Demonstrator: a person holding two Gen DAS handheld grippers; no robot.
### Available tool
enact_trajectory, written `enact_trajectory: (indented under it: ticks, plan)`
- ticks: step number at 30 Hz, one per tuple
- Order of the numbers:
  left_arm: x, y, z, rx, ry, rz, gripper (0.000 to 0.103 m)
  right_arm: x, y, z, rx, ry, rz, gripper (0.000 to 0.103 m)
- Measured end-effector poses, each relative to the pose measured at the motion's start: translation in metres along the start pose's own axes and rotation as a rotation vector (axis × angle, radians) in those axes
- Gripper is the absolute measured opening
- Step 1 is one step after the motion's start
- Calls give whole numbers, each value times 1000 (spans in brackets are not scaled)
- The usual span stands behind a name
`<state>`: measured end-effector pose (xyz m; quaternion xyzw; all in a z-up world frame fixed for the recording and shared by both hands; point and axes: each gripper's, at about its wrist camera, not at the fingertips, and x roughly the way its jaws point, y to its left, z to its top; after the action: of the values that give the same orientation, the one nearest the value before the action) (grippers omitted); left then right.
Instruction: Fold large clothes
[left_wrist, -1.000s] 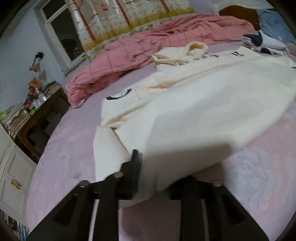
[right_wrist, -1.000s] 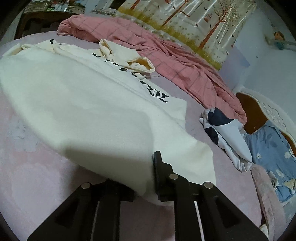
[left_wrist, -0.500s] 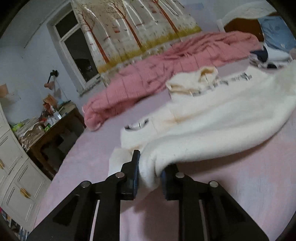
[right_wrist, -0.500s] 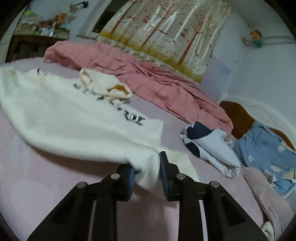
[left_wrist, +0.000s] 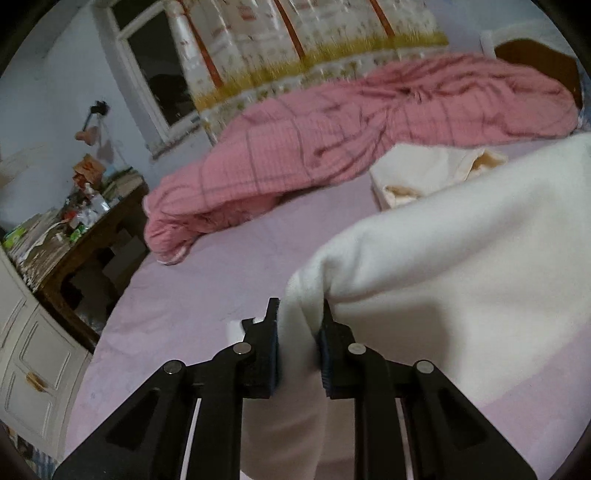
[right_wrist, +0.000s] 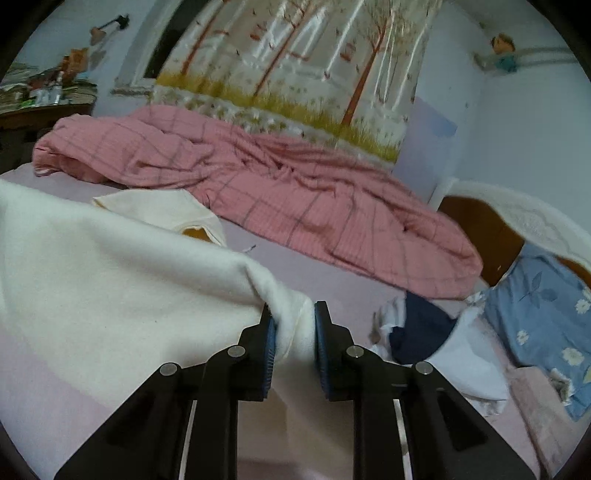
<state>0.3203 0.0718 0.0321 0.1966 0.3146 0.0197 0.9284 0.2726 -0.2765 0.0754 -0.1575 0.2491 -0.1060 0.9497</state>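
Observation:
A large cream sweatshirt lies on a bed with a pale pink sheet. My left gripper is shut on one bottom corner of it, and the cloth hangs down between the fingers. My right gripper is shut on the other bottom corner of the sweatshirt. Both corners are lifted off the bed and the hem is carried over the body of the garment. The cream hood lies at the far end, also in the left wrist view.
A rumpled pink checked quilt lies across the far side of the bed. A navy and white garment and a blue flowered pillow lie at the right. A cluttered wooden desk and a white cabinet stand left of the bed.
Both grippers have lifted the sweatshirt's bottom corners off the bed and carried them up and forward towards the hood. The printed lettering is now hidden under the raised cloth.

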Motion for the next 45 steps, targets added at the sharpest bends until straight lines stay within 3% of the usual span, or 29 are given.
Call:
enact_trajectory:
  ticks: [6, 10, 13, 14, 15, 16, 18, 20, 22, 26, 28, 29, 30, 31, 34, 38, 39, 41, 43, 45]
  plan:
    - [50, -26, -8, 88, 46, 7, 18, 68, 20, -13, -28, 108, 37, 21]
    - [65, -18, -21, -15, 25, -81, 20, 86, 35, -28, -58, 123, 26, 21]
    - [58, -17, -22, -11, 0, -79, 23, 90, 36, -32, -58, 127, 40, 21]
    - [56, -17, -23, -8, -14, -66, 26, 89, 34, -33, -50, 127, 45, 22]
    - [51, -17, -24, -12, -34, -37, 39, 89, 32, -34, -35, 126, 55, 22]
    - [46, -14, -26, -28, -58, 5, 59, 88, 29, -34, -20, 119, 62, 24]
    - [31, -2, -28, -83, -123, 62, 73, 81, 23, -36, 9, 99, 79, 29]
    - [9, 15, -31, -145, -214, 48, 73, 71, 16, -35, 33, 68, 79, 51]
    - [-10, 31, -32, -205, -281, 48, 73, 59, 4, -32, 81, 16, 56, 61]
    - [-28, 50, -30, -288, -325, 7, 73, 45, -31, -26, 260, 13, 72, 61]
    - [-31, 52, -30, -295, -328, -37, 71, 40, -50, -25, 361, 6, 144, 60]
    - [-29, 49, -28, -282, -311, -53, 66, 40, -54, -24, 371, 17, 199, 42]
    - [-25, 45, -26, -263, -289, -71, 50, 41, -53, -24, 353, 32, 260, 33]
    - [-17, 40, -25, -247, -258, -94, 43, 44, -47, -22, 303, 54, 323, 26]
    - [11, 24, -24, -204, -154, -49, 43, 61, -30, -26, 210, 96, 252, 26]
    - [54, 15, -32, -160, -26, 39, 43, 109, -28, -48, 219, 227, 162, 26]
    - [63, 20, -32, -182, 13, 25, 43, 117, -30, -53, 220, 250, 124, 26]
    - [75, 30, -34, -232, 44, -11, 48, 130, -42, -64, 289, 297, 171, 26]
    - [85, 40, -37, -280, 68, -53, 56, 131, -56, -68, 366, 294, 212, 26]
    - [83, 50, -40, -336, 59, -94, 56, 129, -63, -69, 390, 276, 173, 26]
